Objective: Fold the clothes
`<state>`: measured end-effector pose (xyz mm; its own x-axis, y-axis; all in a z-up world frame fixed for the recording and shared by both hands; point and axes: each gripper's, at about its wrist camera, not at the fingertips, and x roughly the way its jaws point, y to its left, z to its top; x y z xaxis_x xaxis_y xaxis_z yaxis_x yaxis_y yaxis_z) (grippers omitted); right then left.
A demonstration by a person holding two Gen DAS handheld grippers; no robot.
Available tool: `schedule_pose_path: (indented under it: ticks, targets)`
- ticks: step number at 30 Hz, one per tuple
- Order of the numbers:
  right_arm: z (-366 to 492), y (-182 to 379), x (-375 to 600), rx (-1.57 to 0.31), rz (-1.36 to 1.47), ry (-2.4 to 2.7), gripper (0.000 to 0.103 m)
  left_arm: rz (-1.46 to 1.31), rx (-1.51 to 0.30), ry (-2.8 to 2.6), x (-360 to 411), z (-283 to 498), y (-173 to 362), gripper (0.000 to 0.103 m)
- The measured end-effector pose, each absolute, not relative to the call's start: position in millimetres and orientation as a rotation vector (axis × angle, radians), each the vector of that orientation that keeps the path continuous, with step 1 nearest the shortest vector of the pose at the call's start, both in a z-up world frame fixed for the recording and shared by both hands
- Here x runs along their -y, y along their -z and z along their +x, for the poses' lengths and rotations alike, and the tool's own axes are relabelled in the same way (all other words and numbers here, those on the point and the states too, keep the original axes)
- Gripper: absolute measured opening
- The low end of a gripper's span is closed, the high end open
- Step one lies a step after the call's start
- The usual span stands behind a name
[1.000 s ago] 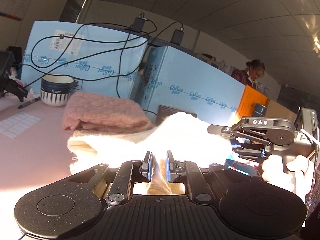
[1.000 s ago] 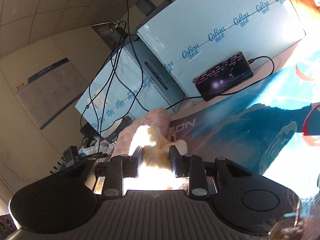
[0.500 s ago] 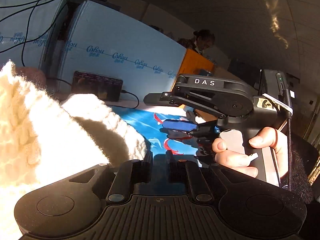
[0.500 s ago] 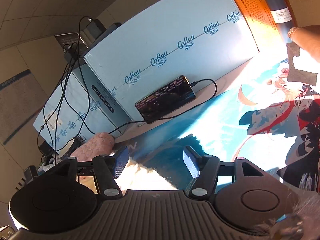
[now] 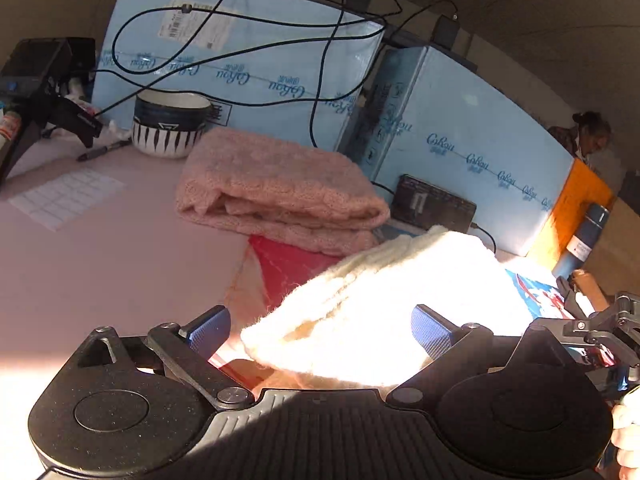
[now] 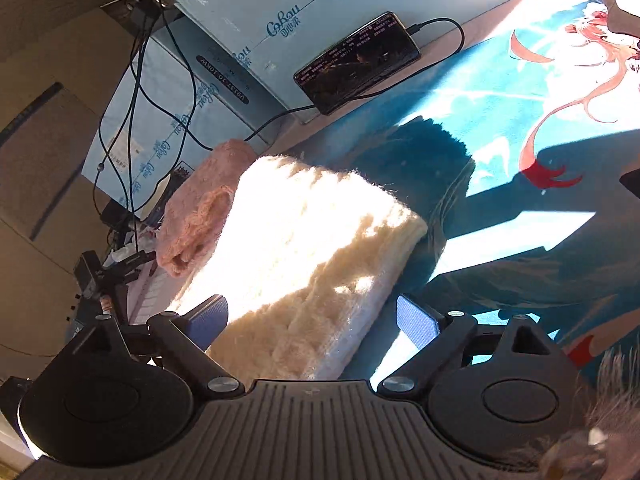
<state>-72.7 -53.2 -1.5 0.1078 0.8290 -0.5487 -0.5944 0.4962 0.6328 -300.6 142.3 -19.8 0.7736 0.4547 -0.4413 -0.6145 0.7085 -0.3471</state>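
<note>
A cream knitted sweater (image 5: 400,304) lies folded on the table in bright sunlight; it also shows in the right wrist view (image 6: 304,264). A pink knitted sweater (image 5: 276,184) lies folded just behind it, also seen at the left in the right wrist view (image 6: 196,216). My left gripper (image 5: 320,330) is open, its blue pads on either side of the cream sweater's near edge, holding nothing. My right gripper (image 6: 312,318) is open over the sweater's near end. The right gripper's body shows at the left wrist view's right edge (image 5: 600,328).
Light blue boxes (image 5: 248,68) with black cables stand along the back. A phone (image 6: 356,62) on a cable leans against one. A striped bowl (image 5: 170,124), a pen and a black stand sit at back left. A blue printed mat (image 6: 520,120) covers the table's right side.
Both grippers were shut on the cream sweater and have let go and opened wide. The sweater now lies folded on the table in front of the pink one.
</note>
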Motion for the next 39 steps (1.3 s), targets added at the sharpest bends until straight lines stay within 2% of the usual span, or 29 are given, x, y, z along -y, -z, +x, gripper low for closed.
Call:
schedule_pose_path:
  ticks: [1, 3, 4, 6, 7, 15, 17, 18, 20, 23, 24, 30, 37, 39]
  targets:
    - [-76, 2, 50, -0.998, 0.274, -1.065, 0.082, -0.522, -0.342, -0.588, -141, -300, 24, 0.098]
    - [-79, 2, 44, -0.967, 0.246, -1.04, 0.058, -0.524, -0.354, -0.56, -135, -297, 27, 0.096]
    - [-79, 2, 43, -0.949, 0.23, -1.024, 0.041, -0.516, -0.357, -0.545, -133, -293, 27, 0.094]
    - [-74, 2, 43, -0.901, 0.226, -1.022, 0.03, -0.5, -0.363, -0.516, -128, -286, 27, 0.081]
    - [-71, 1, 43, -0.875, 0.224, -1.02, 0.025, -0.494, -0.366, -0.5, -126, -282, 27, 0.081]
    - [-30, -7, 54, -0.724, 0.231, -0.826, 0.023, -0.506, -0.35, -0.283, -110, -244, 23, 0.083]
    - [-22, -10, 59, -0.691, 0.22, -0.775, 0.024, -0.522, -0.326, -0.267, -113, -246, 23, 0.084]
    - [-23, -14, 63, -0.666, 0.218, -0.764, 0.029, -0.538, -0.31, -0.265, -116, -249, 23, 0.085]
    - [-29, -23, 68, -0.6, 0.212, -0.774, 0.062, -0.592, -0.265, -0.284, -125, -258, 24, 0.085]
    - [-52, -33, 63, -0.535, 0.143, -0.92, 0.082, -0.689, -0.171, -0.385, -147, -282, 23, 0.088]
    - [-61, -34, 59, -0.531, 0.109, -0.986, 0.085, -0.695, -0.155, -0.428, -153, -290, 21, 0.088]
    - [-116, -27, 25, -0.601, -0.064, -1.287, 0.09, -0.697, -0.117, -0.587, -172, -326, 16, 0.089]
    - [-160, -16, -39, -0.656, -0.216, -1.204, 0.09, -0.705, -0.1, -0.595, -173, -342, 16, 0.089]
    - [-171, -10, -48, -0.602, -0.304, -1.173, 0.09, -0.694, -0.101, -0.607, -173, -346, 16, 0.089]
